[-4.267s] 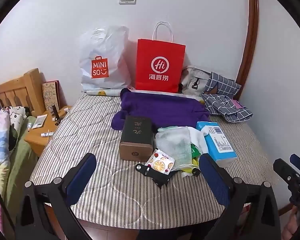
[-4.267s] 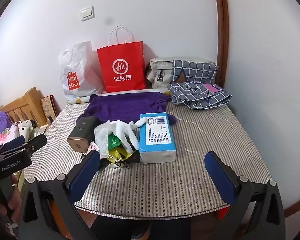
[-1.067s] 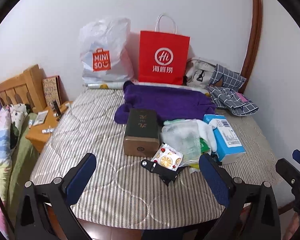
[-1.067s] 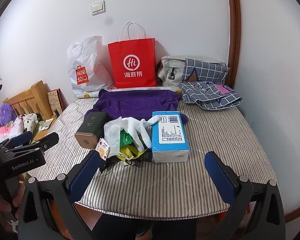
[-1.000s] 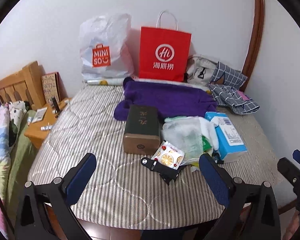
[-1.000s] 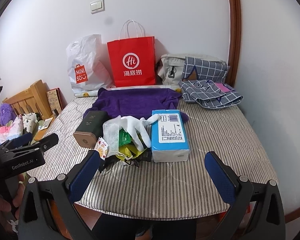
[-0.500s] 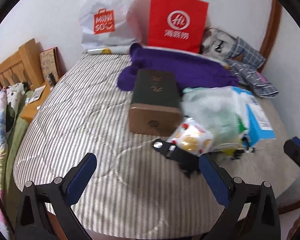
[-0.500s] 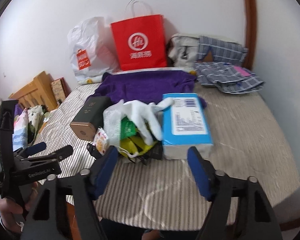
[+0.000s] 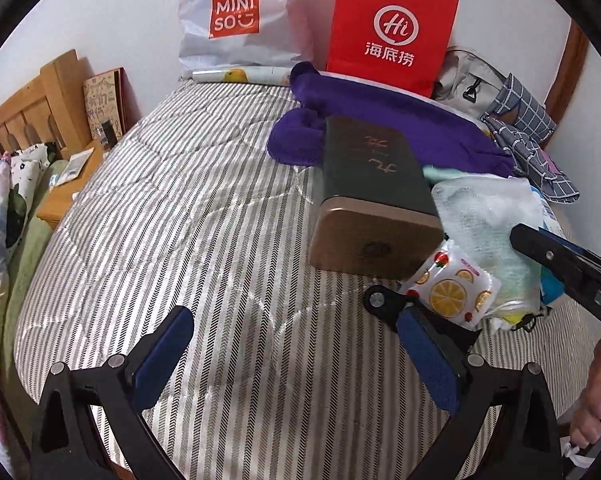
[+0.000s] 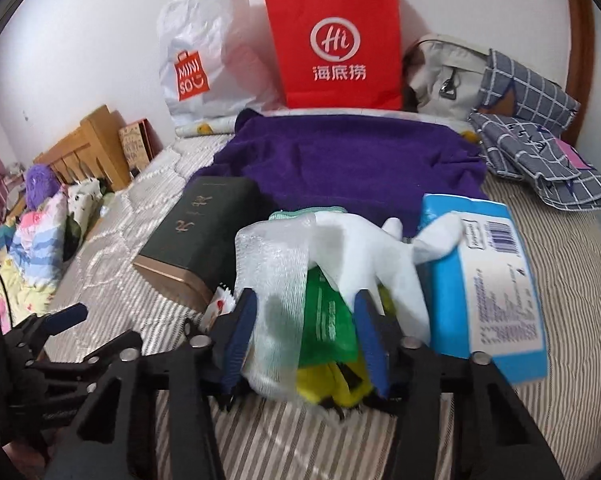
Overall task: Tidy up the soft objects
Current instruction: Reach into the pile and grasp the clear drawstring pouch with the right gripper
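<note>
Moved: both claws have dropped nearer the striped bed (image 9: 188, 216) since a second ago; right claw's jaws have just been closing, with the clear mesh bag between them
Right claw (image 10: 306, 330): pitched steeply down over the pile, blue pads either side of the clear mesh bag (image 10: 276, 264); whether the pads press on it cannot be told
Left claw (image 9: 296, 346): jaws wide apart, nothing between them, angled down over bare striped cover; right pad just beside a black clip (image 9: 384, 302)
Soft pile: mesh bag, white glove (image 10: 364, 248), green packet (image 10: 330, 320) heaped between dark box (image 10: 204, 236) and blue tissue pack (image 10: 488, 292)
Glove: fingers reach onto the tissue pack
Tissue pack: long axis runs toward the wall
Purple towel (image 10: 352, 160): spread behind the pile, before the red paper bag (image 10: 336, 44)
Fruit-print sachet (image 9: 452, 288): touching the box's near end
</note>
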Motion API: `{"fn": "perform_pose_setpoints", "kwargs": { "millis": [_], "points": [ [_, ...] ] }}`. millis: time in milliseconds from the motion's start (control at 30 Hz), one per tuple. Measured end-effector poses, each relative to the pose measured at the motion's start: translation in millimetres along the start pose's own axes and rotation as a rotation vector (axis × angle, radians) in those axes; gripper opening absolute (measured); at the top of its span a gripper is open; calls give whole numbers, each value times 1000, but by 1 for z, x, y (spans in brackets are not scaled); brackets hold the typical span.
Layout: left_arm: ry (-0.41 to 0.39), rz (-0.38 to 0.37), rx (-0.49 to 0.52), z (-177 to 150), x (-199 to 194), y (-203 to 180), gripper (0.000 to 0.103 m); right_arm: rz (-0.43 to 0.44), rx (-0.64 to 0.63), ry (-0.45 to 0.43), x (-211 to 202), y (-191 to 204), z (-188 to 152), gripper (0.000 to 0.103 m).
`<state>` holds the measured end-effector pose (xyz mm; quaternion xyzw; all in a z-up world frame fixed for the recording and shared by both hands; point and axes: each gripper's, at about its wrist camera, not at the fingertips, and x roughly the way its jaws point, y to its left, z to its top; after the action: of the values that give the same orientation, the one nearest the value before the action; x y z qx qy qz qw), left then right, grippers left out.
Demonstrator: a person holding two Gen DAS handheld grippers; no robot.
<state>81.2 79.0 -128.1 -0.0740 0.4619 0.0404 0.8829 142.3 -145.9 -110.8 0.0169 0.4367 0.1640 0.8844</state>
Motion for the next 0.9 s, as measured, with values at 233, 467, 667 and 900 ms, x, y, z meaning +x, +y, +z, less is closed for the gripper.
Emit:
{"fn": "perform_pose_setpoints", "kwargs": {
  "millis": [233,467,667,900],
  "points": [
    [8,-11,-9,3,7,2,102,35,-22,-24,-9,-1,-2,4],
    [9,-34,9,2,7,-7,102,40,50,-64,-48,-25,-16,3],
    [21,-59,13,-2,6,-15,102,21,95,-61,-73,-50,-39,3],
    [21,-51,21,-6,4,-22,102,-9,169,36,-78,-84,-80,8]
  ]
}}
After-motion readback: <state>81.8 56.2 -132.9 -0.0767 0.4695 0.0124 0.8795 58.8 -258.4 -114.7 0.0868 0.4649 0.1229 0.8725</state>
